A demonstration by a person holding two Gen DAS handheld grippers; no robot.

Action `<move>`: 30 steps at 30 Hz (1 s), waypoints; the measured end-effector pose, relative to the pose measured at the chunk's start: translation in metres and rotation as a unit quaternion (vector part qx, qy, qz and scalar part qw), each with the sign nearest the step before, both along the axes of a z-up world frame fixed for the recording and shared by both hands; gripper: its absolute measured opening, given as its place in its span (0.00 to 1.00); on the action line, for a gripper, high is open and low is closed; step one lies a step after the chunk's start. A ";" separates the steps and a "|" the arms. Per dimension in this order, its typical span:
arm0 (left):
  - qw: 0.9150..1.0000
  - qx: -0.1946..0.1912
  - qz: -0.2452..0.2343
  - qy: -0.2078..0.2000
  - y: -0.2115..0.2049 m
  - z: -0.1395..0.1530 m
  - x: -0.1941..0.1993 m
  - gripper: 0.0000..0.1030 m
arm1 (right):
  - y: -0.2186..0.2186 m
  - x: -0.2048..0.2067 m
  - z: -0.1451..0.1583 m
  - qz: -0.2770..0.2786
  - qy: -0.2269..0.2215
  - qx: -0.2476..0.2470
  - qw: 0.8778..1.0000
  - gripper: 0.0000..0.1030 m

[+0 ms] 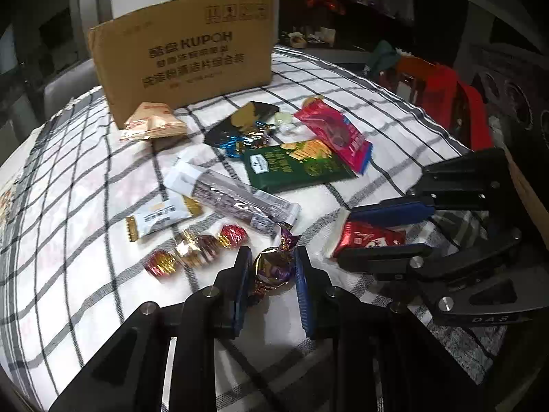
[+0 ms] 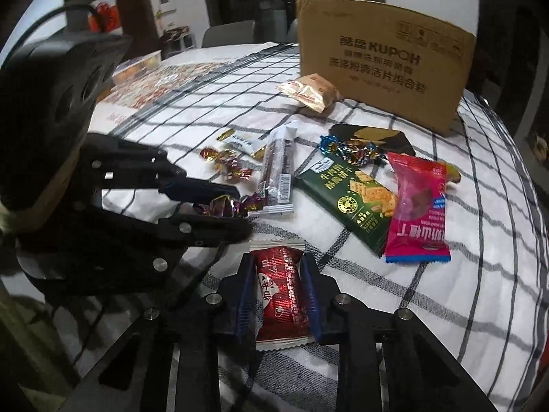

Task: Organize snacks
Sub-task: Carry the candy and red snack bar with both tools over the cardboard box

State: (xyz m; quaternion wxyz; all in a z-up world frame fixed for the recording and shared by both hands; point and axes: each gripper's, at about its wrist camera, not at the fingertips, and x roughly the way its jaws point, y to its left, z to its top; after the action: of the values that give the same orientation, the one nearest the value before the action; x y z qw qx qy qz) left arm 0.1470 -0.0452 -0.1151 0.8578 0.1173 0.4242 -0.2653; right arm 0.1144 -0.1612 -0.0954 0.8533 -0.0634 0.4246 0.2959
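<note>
My left gripper [image 1: 271, 264] is shut on a purple and gold wrapped candy [image 1: 272, 266], low over the checked cloth. It shows in the right wrist view [image 2: 236, 211] with the candy [image 2: 223, 206] between its fingers. My right gripper [image 2: 279, 274] is shut on a red snack packet [image 2: 281, 288], which also shows in the left wrist view [image 1: 369, 238] between the blue pads of that gripper [image 1: 350, 233]. Other snacks lie spread on the cloth: a green cracker pack [image 1: 298, 166], a pink pack [image 1: 338, 135], a long bar [image 1: 240, 202] and small foil candies [image 1: 195, 249].
An open KUPOH cardboard box [image 1: 185, 51] stands at the back of the table, a beige packet [image 1: 154, 125] in front of it. A red bag [image 1: 456, 99] sits at the right edge. The checked cloth [image 2: 446, 309] covers the table.
</note>
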 end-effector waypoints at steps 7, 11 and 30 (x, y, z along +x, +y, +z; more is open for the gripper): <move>0.999 -0.023 0.025 -0.011 0.004 0.020 -0.006 0.24 | -0.003 -0.006 0.013 -0.021 -0.014 0.014 1.000 0.26; 0.998 -0.033 0.043 -0.018 0.005 0.031 -0.009 0.24 | -0.005 -0.006 0.021 -0.030 -0.020 0.020 0.999 0.25; 0.990 -0.064 0.086 -0.092 0.010 0.108 0.013 0.24 | -0.025 0.019 0.094 -0.097 -0.105 0.075 0.987 0.25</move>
State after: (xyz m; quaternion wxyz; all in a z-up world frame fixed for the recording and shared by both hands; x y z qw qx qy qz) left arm 0.1600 -0.0349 -0.0068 0.9185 0.0496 0.3343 -0.2051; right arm 0.1333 -0.1858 -0.0013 0.9200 0.0112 0.3139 0.2343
